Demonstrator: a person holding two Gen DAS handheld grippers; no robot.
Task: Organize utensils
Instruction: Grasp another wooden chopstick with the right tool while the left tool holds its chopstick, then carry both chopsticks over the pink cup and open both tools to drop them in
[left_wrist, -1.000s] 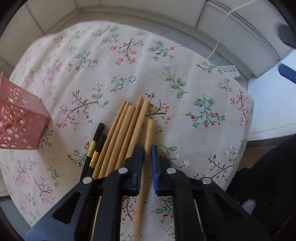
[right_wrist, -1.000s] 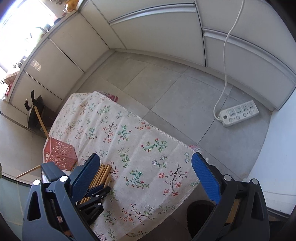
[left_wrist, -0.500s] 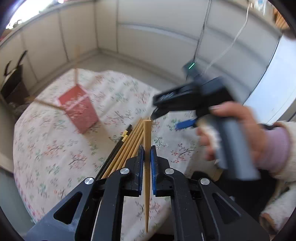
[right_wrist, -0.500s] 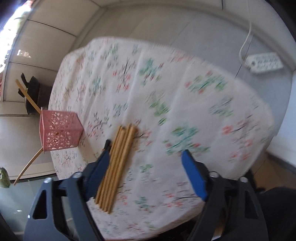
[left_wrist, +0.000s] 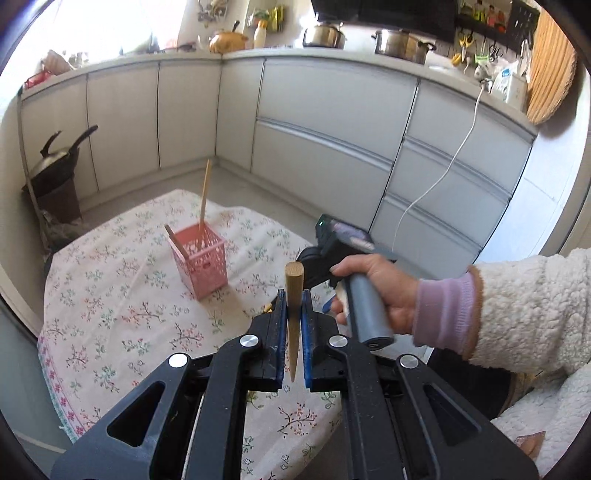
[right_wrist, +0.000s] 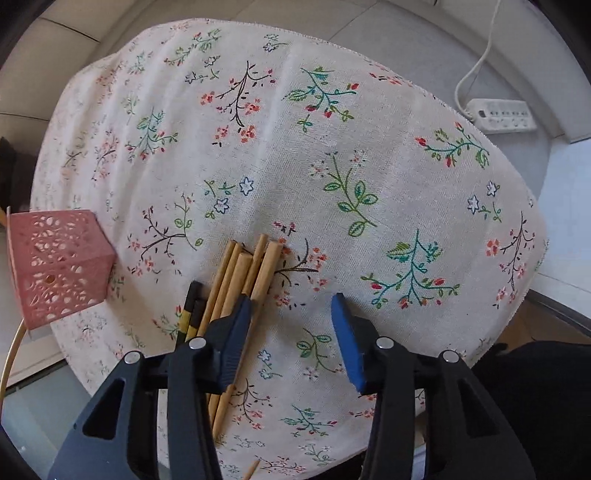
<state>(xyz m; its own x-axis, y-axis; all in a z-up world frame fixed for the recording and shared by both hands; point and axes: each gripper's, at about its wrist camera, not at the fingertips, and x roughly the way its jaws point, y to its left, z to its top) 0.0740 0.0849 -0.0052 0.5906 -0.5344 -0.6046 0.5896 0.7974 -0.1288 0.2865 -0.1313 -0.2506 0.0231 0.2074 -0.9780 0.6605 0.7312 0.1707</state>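
Chopstick (left_wrist: 293, 317) between left jaws

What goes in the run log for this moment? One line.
left hand-held gripper: shut on wooden chopstick | right hand-held gripper: closing, empty, over chopstick pile | pink holder: two inside

Matt wooden chopstick (left_wrist: 293, 295), woven tablecloth (right_wrist: 332, 147)

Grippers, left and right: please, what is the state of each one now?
Left gripper: shut on a wooden chopstick.
Right gripper: open, fingers closing, nothing between them; it hangs beside the chopstick pile.
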